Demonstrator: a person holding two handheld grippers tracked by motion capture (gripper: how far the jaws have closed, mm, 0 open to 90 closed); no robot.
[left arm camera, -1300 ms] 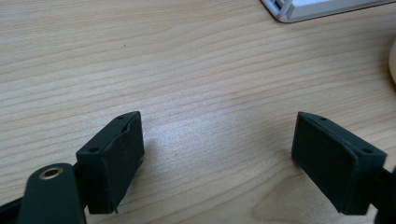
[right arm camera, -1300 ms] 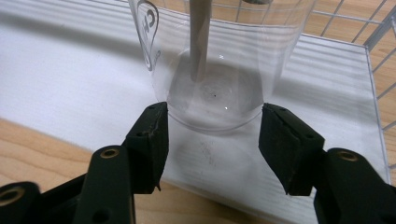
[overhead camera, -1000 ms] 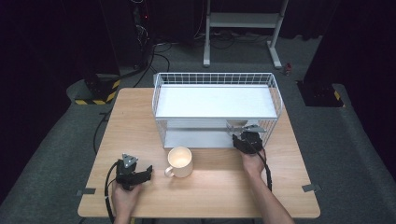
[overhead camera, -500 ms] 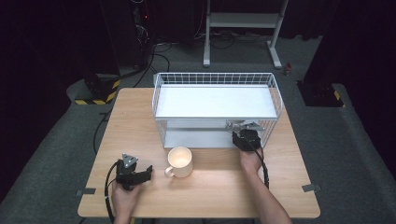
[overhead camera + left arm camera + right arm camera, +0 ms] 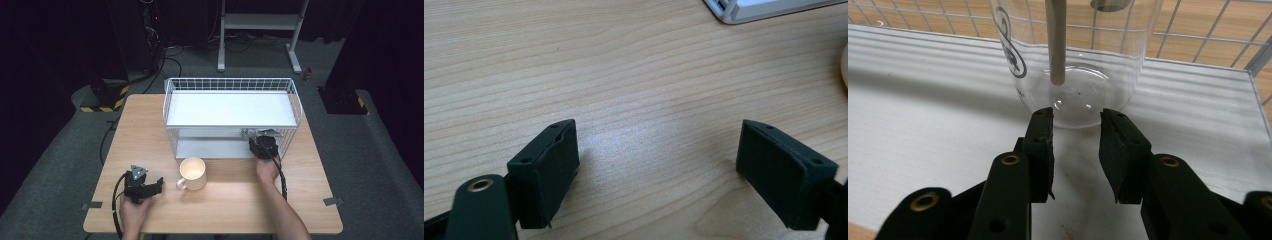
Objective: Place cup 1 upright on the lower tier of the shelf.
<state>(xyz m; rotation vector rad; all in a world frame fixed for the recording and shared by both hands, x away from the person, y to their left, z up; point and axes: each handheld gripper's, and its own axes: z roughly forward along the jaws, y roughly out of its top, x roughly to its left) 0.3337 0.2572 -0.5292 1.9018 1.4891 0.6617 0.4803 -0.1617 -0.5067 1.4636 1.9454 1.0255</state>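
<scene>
Our right gripper (image 5: 1075,130) points straight at the base of a clear glass beaker (image 5: 1075,65) standing upright on the lower shelf of the wire rack (image 5: 230,86), near the rack's right end. Its jaws stand partly spread, empty, too narrow for the glass. A pale stick (image 5: 1056,42) rises inside. Our left gripper (image 5: 659,165) rests wide open on the desk (image 5: 235,200) beside the mug (image 5: 193,172). The beaker's rim is cut off.
</scene>
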